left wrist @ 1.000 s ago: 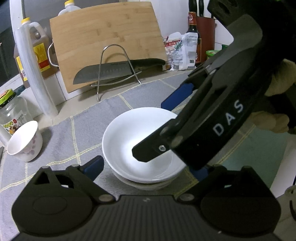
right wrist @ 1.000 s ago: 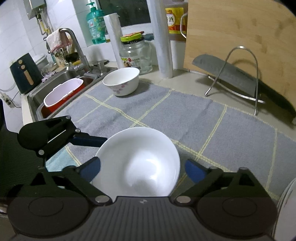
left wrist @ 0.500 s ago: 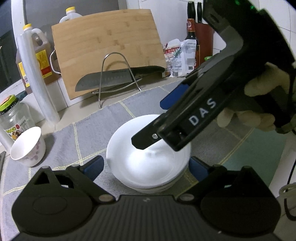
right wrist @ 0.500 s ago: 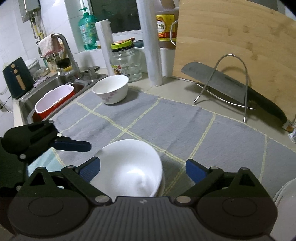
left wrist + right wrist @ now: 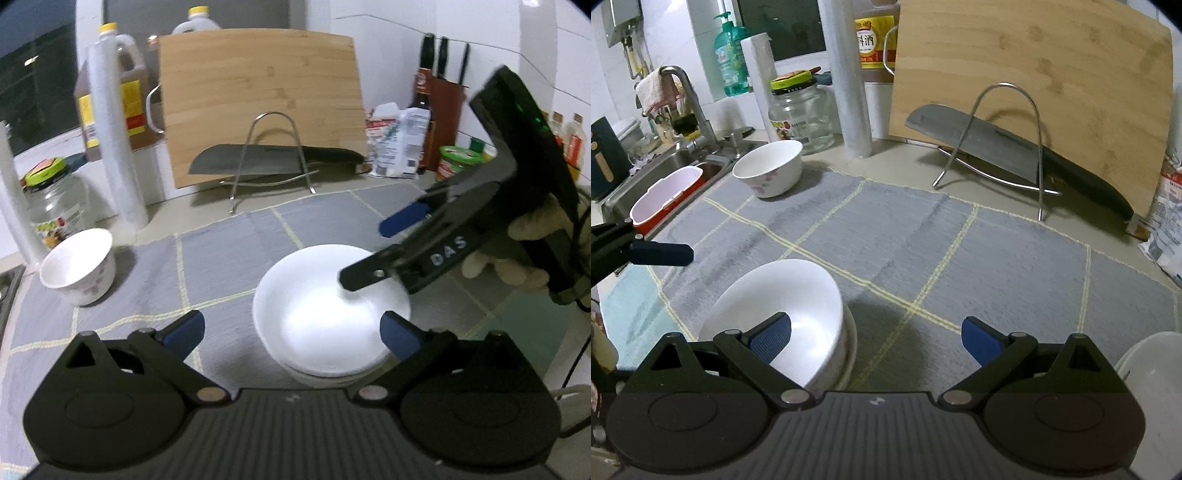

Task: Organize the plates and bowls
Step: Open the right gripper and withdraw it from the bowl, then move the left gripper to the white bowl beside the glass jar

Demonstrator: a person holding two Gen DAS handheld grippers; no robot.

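**White bowls nested; patterned bowl still apart**

The stack of white bowls [image 5: 332,314] sits on the grey checked mat [image 5: 923,240] near its front edge. The top bowl is plain, glossy and clean, and sits slightly tilted in the one beneath; I cannot count the pieces below it. I judge this part of the job done.

My left tool [image 5: 291,330] has its jaws opening wide, one pad either side of the stack's near rim, neither pressing on it: released. My right tool [image 5: 875,338] is spread open with nothing between the pads; its left pad hangs over the top bowl without gripping.

Outstanding: the patterned bowl [image 5: 768,168], upright with a floral print, stands alone at the mat's far corner by the sink [image 5: 665,166], well apart from the stack. A white dish rim [image 5: 1152,369] shows at the right wrist view's lower right edge; what it is I cannot tell.

Behind, the knife [image 5: 273,158] rests on its wire rack against the cutting board [image 5: 258,96].
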